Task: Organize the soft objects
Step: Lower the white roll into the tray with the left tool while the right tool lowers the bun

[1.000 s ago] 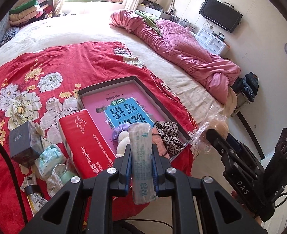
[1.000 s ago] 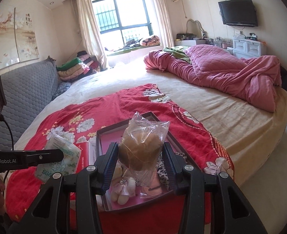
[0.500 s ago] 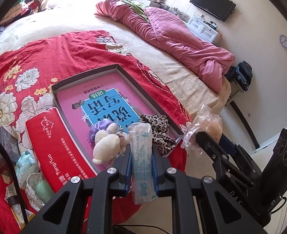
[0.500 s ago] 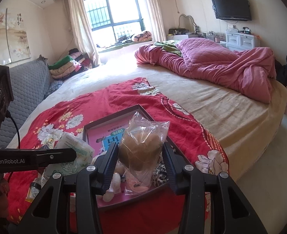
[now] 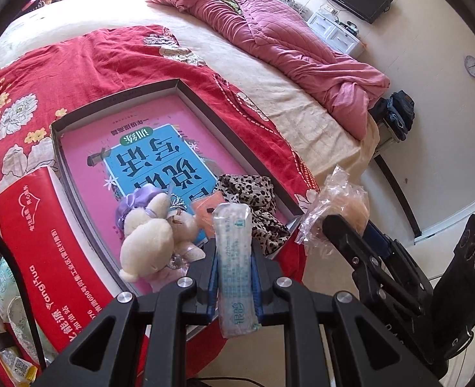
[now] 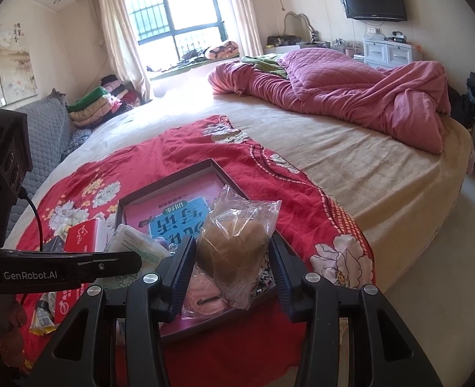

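My left gripper (image 5: 234, 264) is shut on a pale blue tissue pack (image 5: 234, 258), held upright above the near end of a dark shallow box (image 5: 115, 103) on the red floral cloth. The box holds a pink and blue book (image 5: 153, 161), a white plush toy (image 5: 147, 242) and a leopard-print cloth (image 5: 253, 200). My right gripper (image 6: 232, 258) is shut on a clear plastic bag with a brown soft item (image 6: 234, 242), held above the box's near right corner (image 6: 173, 187). The bag also shows in the left wrist view (image 5: 337, 206).
A red tissue box (image 5: 44, 251) lies left of the dark box, with small packets (image 5: 8, 290) beside it. A pink quilt (image 6: 350, 96) is heaped at the far right of the bed. The bed edge and floor (image 6: 447, 274) are to the right.
Both grippers have moved closer to and over the dark box with their loads still held. The plush toy and leopard cloth now sit nearer in view.
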`<control>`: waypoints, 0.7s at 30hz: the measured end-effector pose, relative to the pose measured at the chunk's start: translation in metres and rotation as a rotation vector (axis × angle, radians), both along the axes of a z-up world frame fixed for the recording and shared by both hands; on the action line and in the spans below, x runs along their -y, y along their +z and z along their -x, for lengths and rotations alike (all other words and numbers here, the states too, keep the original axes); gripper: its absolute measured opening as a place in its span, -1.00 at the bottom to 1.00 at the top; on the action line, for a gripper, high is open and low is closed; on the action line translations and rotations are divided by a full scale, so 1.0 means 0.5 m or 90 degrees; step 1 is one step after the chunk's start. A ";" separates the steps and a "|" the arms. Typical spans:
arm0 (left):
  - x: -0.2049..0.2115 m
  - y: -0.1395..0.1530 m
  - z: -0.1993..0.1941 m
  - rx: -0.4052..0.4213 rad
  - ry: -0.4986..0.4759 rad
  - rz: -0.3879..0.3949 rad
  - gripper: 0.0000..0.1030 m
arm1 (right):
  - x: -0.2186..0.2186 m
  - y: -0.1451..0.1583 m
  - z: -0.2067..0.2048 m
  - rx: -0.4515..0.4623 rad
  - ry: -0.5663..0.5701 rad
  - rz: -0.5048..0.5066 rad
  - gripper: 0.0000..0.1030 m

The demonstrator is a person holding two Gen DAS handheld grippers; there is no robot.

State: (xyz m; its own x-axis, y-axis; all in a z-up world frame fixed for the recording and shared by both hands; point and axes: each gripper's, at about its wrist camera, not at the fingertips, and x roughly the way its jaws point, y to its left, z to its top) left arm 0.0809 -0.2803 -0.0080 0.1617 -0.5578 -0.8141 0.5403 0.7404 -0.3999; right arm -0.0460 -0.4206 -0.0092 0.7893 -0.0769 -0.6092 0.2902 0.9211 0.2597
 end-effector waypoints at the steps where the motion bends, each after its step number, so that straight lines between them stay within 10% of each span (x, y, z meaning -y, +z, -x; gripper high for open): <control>1: 0.004 -0.005 -0.002 -0.001 -0.002 -0.003 -0.66 | 0.002 -0.002 -0.002 -0.002 0.001 -0.001 -0.08; 21: 0.004 -0.068 -0.045 -0.029 0.013 -0.029 -0.66 | 0.013 -0.053 -0.060 -0.031 -0.004 -0.030 -0.08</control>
